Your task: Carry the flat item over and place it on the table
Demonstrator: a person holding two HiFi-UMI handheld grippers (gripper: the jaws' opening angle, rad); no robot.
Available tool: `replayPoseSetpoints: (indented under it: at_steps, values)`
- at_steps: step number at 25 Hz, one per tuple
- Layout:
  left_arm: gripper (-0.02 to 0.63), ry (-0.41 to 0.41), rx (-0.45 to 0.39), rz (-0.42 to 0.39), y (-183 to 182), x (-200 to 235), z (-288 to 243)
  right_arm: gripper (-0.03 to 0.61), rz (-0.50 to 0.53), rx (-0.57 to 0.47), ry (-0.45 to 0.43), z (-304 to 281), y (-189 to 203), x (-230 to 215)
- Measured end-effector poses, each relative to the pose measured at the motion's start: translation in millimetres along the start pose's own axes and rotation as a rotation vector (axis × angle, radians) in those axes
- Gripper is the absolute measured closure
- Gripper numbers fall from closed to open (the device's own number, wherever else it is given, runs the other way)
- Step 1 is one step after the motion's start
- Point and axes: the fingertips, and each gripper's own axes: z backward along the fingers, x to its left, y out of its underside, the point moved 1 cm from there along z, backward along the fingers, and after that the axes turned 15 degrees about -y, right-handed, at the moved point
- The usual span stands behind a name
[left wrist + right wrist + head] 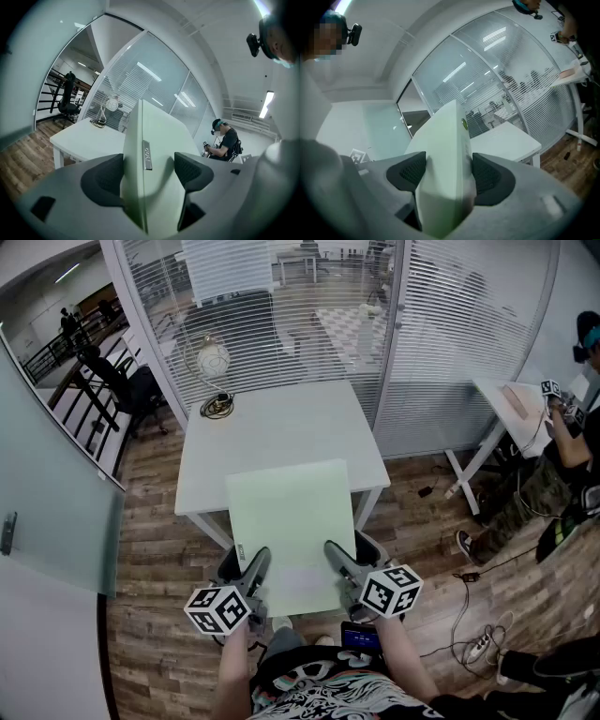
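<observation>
Wood-plank floor (150,521) runs under a glass-walled office. Nearest, the person's forearms reach forward, each hand holding a gripper. The left gripper (149,168) has the board (292,521) between its jaws: the left pad (105,178) lies against one face, and the other jaw sits on the opposite, wide face. A small label (146,154) runs along the board's edge just beyond the jaws. The right gripper (449,171) pinches the same board at its near right corner, with both dark pads (487,176) pressed to its faces. A green dot (464,123) sits on the edge farther out.

The board is pale green, flat and square. It is held by its near edge between the two grippers, roughly level. Its near part hangs out past the table (272,423) toward the person, and its far part lies over the table's near edge. Whether it touches the top I cannot tell.

Farther back on the white table, at its far left corner, stand a small fan (213,360) and a coiled cable (217,406). Beyond them are the glass partitions with blinds (309,315). At far right a second person (572,456) sits at another table (511,399).
</observation>
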Motion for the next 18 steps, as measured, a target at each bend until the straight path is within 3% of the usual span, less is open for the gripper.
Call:
replayPoseSetpoints:
  at_steps: [18]
  values:
    - [0.294, -0.027, -0.024, 0.006, 0, 7, 19, 0.282, -0.004, 0.005, -0.045, -3, 6, 13]
